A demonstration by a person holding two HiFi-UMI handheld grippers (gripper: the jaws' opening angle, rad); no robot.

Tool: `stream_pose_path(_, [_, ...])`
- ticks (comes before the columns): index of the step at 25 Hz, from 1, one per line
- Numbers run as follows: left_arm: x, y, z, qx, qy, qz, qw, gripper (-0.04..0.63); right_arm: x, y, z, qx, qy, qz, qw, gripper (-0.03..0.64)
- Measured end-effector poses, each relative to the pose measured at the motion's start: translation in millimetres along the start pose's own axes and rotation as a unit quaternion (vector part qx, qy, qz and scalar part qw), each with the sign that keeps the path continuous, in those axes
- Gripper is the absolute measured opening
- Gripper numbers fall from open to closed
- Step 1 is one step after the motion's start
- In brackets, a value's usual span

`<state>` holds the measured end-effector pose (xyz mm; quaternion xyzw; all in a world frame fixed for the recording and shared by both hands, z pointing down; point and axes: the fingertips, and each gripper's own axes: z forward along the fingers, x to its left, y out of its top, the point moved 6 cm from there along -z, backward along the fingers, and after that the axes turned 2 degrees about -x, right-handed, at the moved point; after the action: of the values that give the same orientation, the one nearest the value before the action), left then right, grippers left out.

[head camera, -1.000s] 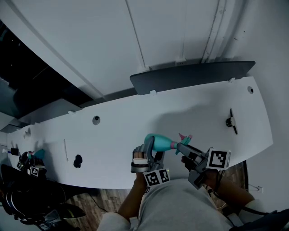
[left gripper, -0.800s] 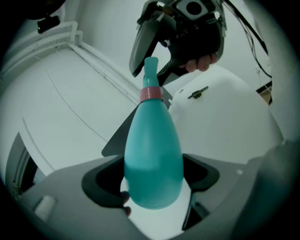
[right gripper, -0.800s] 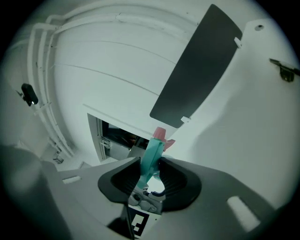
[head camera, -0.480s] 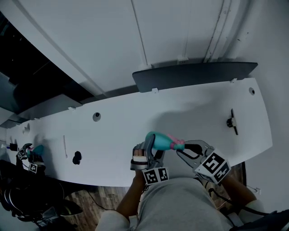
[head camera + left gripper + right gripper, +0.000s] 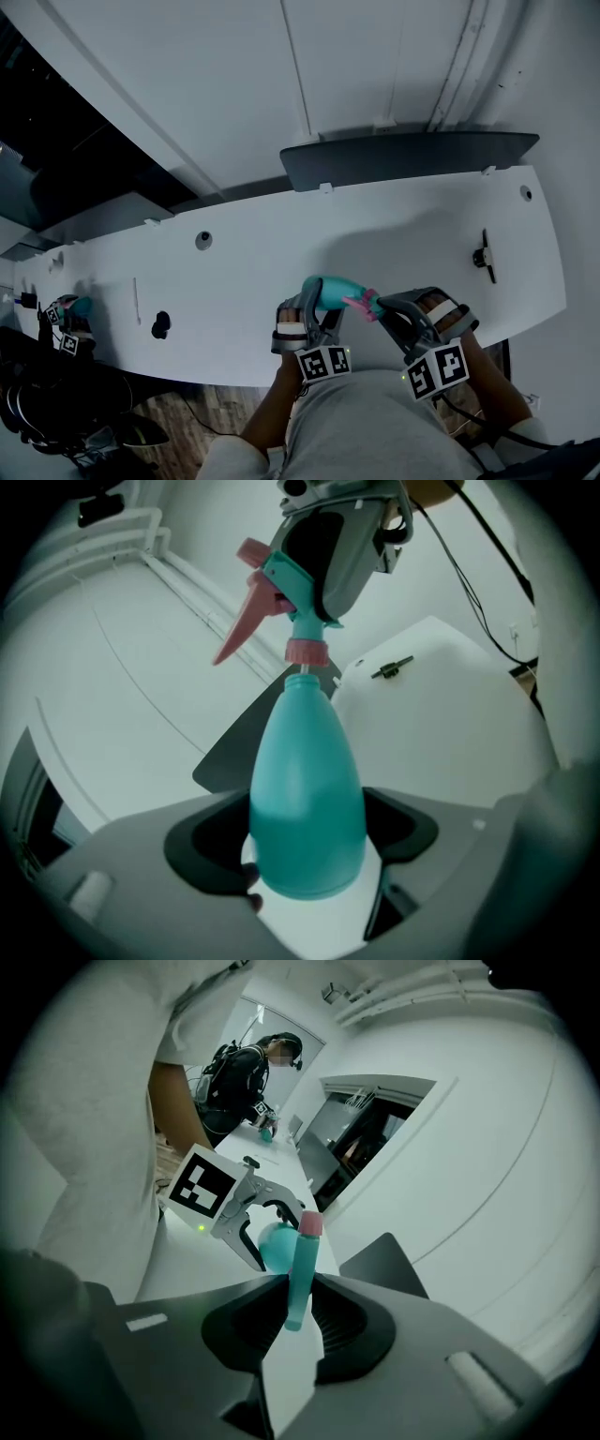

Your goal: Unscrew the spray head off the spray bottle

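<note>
Teal bottle (image 5: 305, 761) in left tongs (image 5: 305, 834), head (image 5: 300, 1265) between just-closing right tongs (image 5: 292, 1314).

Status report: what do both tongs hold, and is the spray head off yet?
Left tongs shut on bottle. Right tongs have just been closing, now pinching spray head. Spray head not off yet. Nothing blocking.

No writing, label or number can be read anywhere.
</note>
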<state>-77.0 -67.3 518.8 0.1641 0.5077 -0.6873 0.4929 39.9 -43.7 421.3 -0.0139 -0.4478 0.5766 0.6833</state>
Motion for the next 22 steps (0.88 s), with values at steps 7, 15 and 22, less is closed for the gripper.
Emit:
stream_pose_path(7, [23,-28,-9,0.019,0.026,-0.150,0.9881,0.371,-28,-2,-55,-0.111,-0.031,0.115,0.987,0.077])
stream_pose_path(15, [55,-30,-32,-0.052,0.035,-0.364,0.9294,0.373,-59,-65,-82,-0.153,-0.220,0.325,0.907,0.078])
stream_pose_path(22, [64,5,-42,-0.149,0.023,-0.464,0.8728,0.373,-46,-71,-32,-0.131,-0.315,0.406,0.848,0.078])
